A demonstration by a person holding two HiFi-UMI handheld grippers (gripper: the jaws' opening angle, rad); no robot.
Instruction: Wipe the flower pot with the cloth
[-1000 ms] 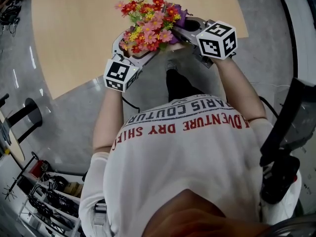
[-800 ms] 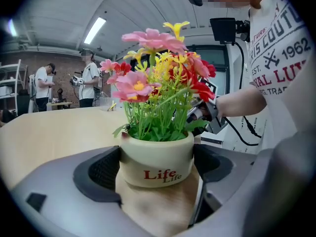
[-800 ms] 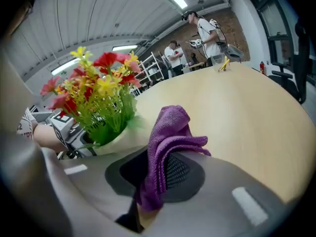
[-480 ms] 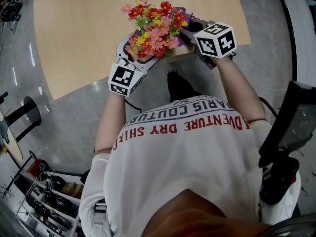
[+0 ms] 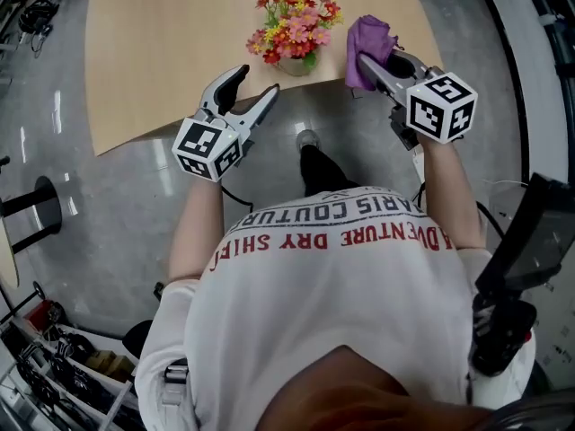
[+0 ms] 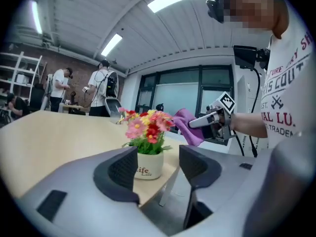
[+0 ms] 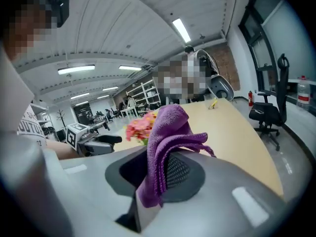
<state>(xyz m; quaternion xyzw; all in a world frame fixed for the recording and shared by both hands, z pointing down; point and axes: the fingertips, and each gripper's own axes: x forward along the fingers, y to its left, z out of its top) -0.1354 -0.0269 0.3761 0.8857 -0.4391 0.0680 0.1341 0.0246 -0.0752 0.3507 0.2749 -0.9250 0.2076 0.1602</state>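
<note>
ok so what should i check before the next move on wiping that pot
1. Cloth gripped: ok, purple cloth is pinched in the right tongs.
2. Other gripper free: ok, left tongs stand apart, have just been closing, nothing between them.
3. Flower pot upright on the table: ok.
4. Cloth on pot: not ok, held beside it, apart.
5. Pot steadied: not ok, neither gripper touches it.
6. Pot clean: cannot tell.
</note>
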